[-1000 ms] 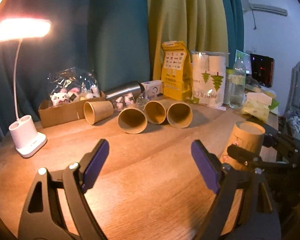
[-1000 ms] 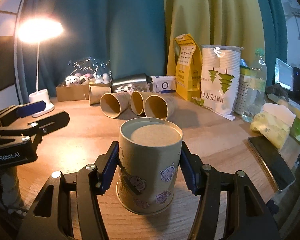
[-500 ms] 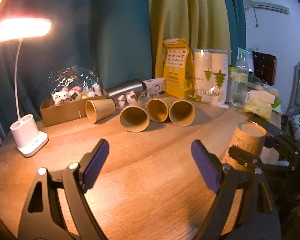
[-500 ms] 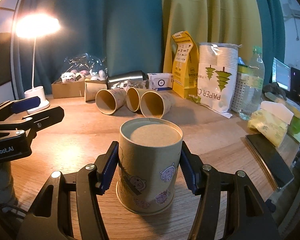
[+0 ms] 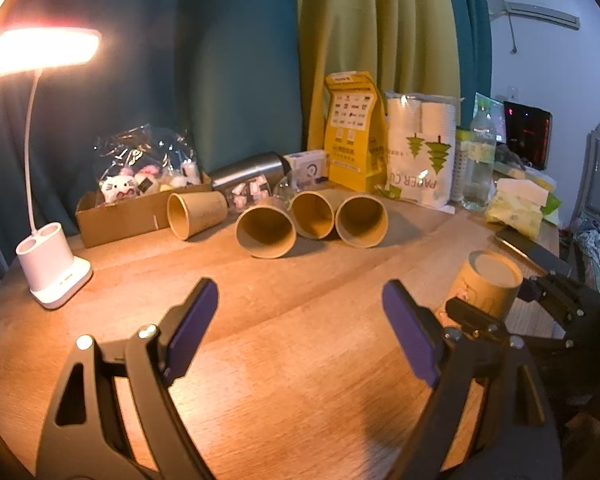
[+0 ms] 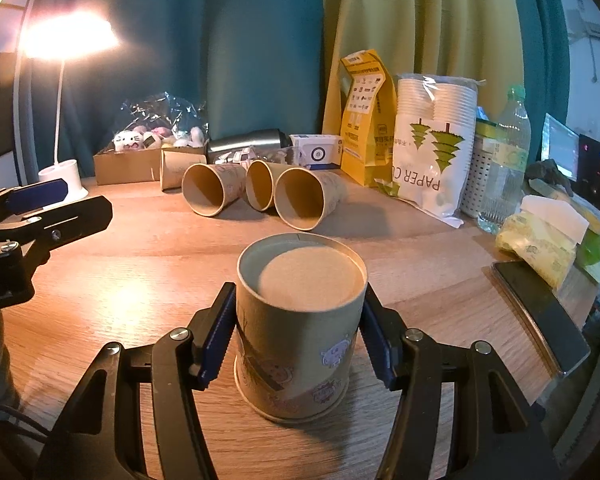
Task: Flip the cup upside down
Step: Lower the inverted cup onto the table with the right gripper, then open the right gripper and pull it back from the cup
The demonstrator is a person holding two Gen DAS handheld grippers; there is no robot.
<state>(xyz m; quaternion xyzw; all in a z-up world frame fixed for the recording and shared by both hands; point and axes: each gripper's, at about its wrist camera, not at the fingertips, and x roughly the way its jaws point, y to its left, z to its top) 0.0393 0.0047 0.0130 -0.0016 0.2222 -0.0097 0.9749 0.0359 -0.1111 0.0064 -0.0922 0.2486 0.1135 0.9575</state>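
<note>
A brown paper cup with cartoon stickers (image 6: 300,340) stands upside down, rim on the wooden table, base up. My right gripper (image 6: 298,330) is shut on the paper cup, its blue pads against both sides. The cup also shows in the left wrist view (image 5: 486,290), at the right, between the right gripper's fingers. My left gripper (image 5: 300,334) is open and empty above the bare table, left of the cup. Several more paper cups (image 5: 266,232) lie on their sides at the back.
A lit desk lamp (image 5: 54,274) stands at the back left. A cardboard box (image 5: 120,216), a steel flask (image 5: 248,168), a yellow bag (image 5: 354,132), a pack of paper cups (image 5: 420,152) and a bottle (image 5: 478,160) line the back. A phone (image 6: 540,312) lies at the right edge.
Both views have drawn back slightly and tilted; the upside-down cup stays held in my right gripper on the table. My left gripper stays open.
</note>
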